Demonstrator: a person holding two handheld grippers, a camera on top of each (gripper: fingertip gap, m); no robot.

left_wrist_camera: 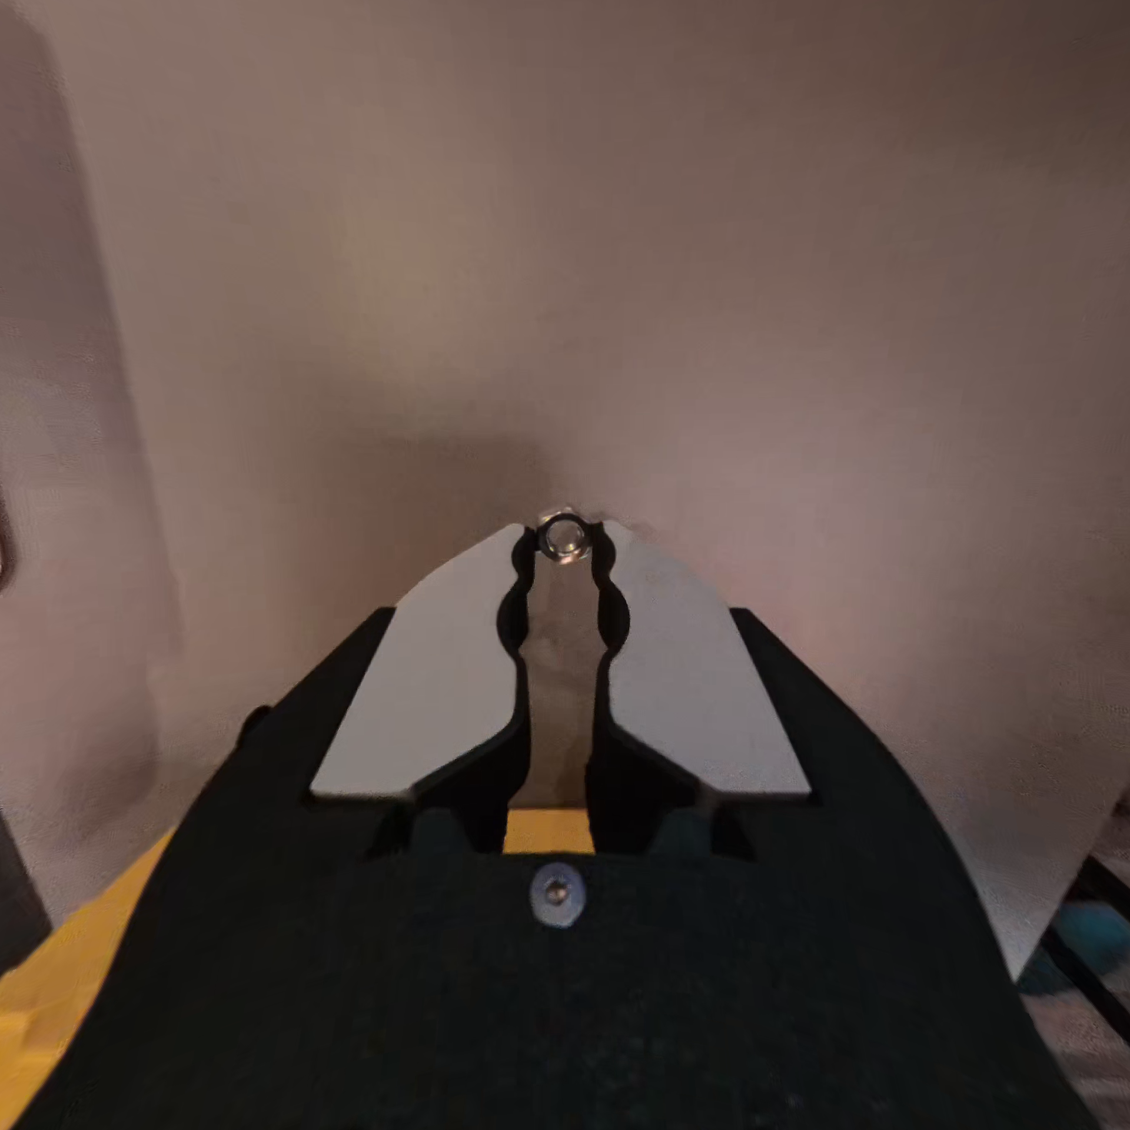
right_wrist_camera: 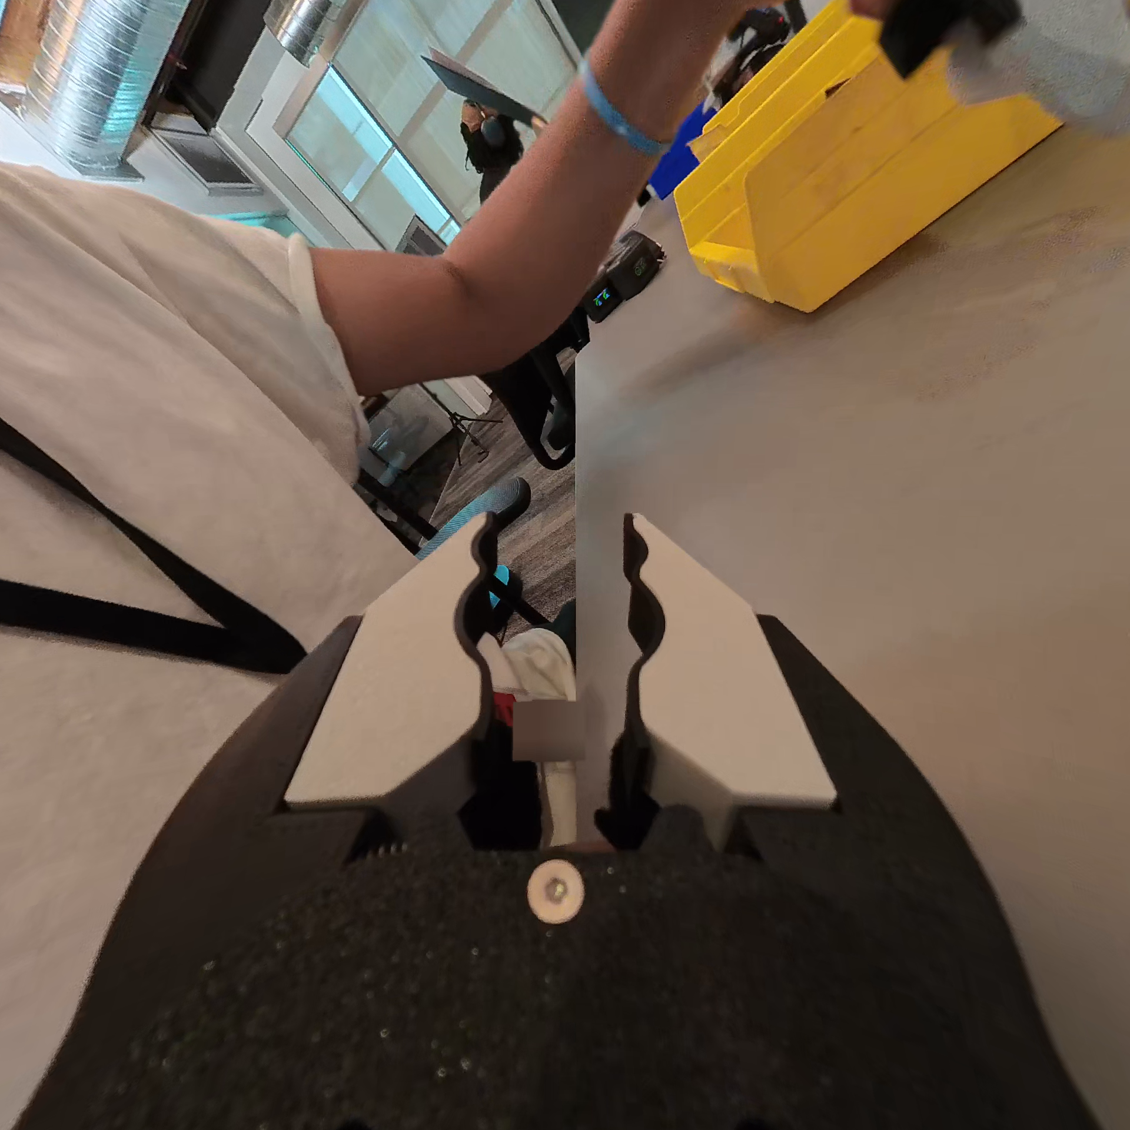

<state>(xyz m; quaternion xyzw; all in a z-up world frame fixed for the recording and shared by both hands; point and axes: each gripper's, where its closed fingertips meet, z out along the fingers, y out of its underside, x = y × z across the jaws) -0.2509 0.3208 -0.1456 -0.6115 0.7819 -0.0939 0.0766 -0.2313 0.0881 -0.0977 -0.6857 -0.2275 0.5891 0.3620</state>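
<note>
Pinching small metal nut (left_wrist_camera: 564, 540) w/ left tool (left_wrist_camera: 564, 541), right tool (right_wrist_camera: 559, 520) open, bare, yellow bin (right_wrist_camera: 856, 202) right view only.

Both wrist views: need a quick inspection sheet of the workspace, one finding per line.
Surface: pale beige tabletop, its edge between the right gripper's fingers.
Job's things: small silver metal hex nut pinched at the left gripper's tips; yellow plastic bin on the table.
Clutter: small black device with lit screen at the table edge.
Grippers: left gripper shut on the nut; right gripper open, nothing in it.
Cables: nothing seen.
Surroundings: person's arm with blue wristband, windows, wood-look floor.
</note>
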